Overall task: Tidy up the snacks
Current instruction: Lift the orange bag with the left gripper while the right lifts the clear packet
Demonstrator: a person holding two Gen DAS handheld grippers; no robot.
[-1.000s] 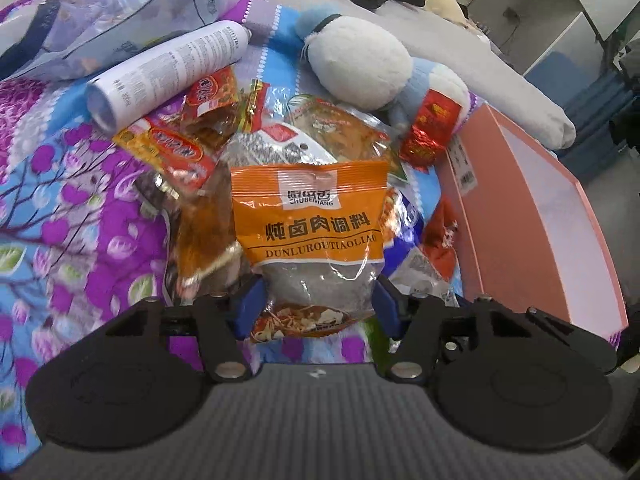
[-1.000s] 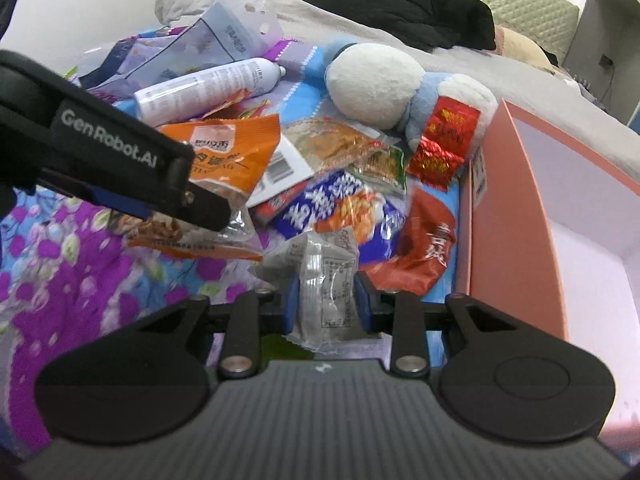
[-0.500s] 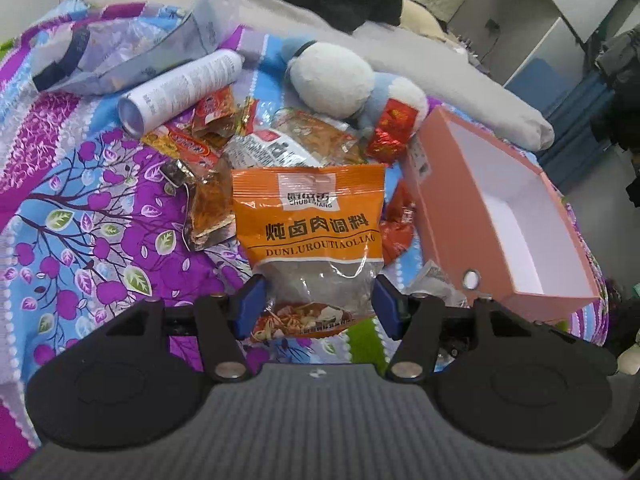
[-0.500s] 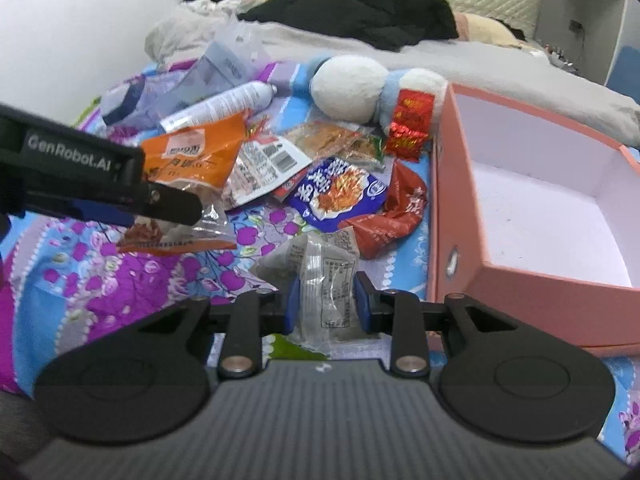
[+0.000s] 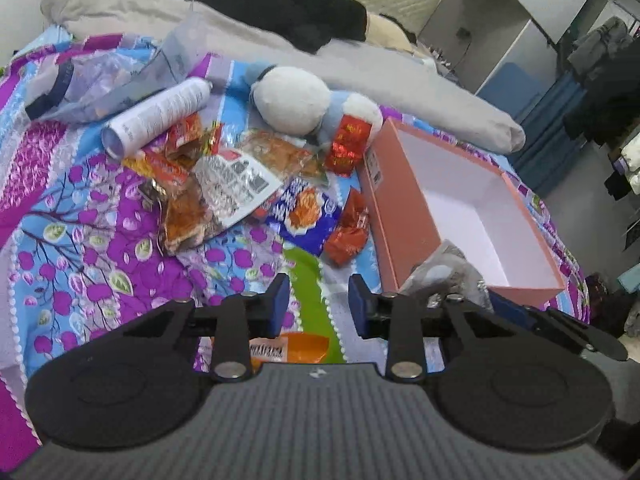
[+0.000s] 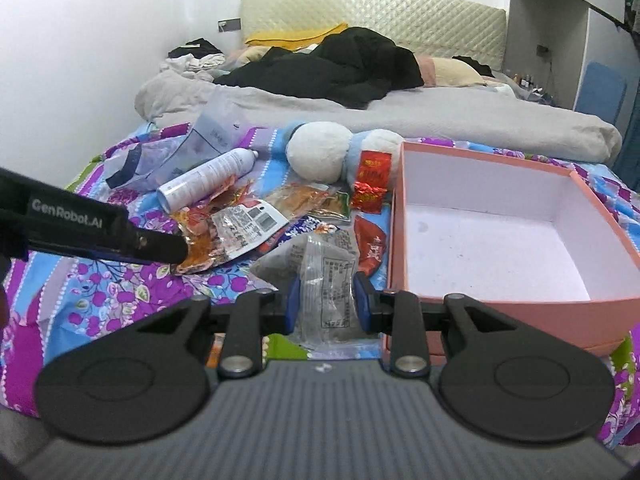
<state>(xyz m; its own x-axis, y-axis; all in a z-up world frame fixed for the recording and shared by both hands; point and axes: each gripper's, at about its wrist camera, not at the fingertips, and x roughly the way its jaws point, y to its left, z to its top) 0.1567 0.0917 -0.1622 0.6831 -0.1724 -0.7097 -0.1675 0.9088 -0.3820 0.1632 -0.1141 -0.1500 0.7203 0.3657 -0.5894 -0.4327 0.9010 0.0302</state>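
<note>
Two grippers up: the left gripper point(image 5: 314, 304), fingers just narrowed on nothing, has dropped its orange packet point(image 5: 294, 350) onto the bed below, while the right gripper point(image 6: 326, 302) pinches a clear packet point(image 6: 326, 280) beside the empty pink box point(image 6: 516, 292).

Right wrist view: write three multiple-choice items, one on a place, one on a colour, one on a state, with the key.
1. The pink box lies where from the snack pile? A left; B right; C on top.
2. The box's inside is: A white; B black; C green.
3. The right gripper is: A open and empty; B shut on a clear packet; C shut on a plush toy.

Key: 1 B, its wall borders the pile's right edge; 2 A, floor and inner walls show white; 3 B, both pads press the packet's sides.
</note>
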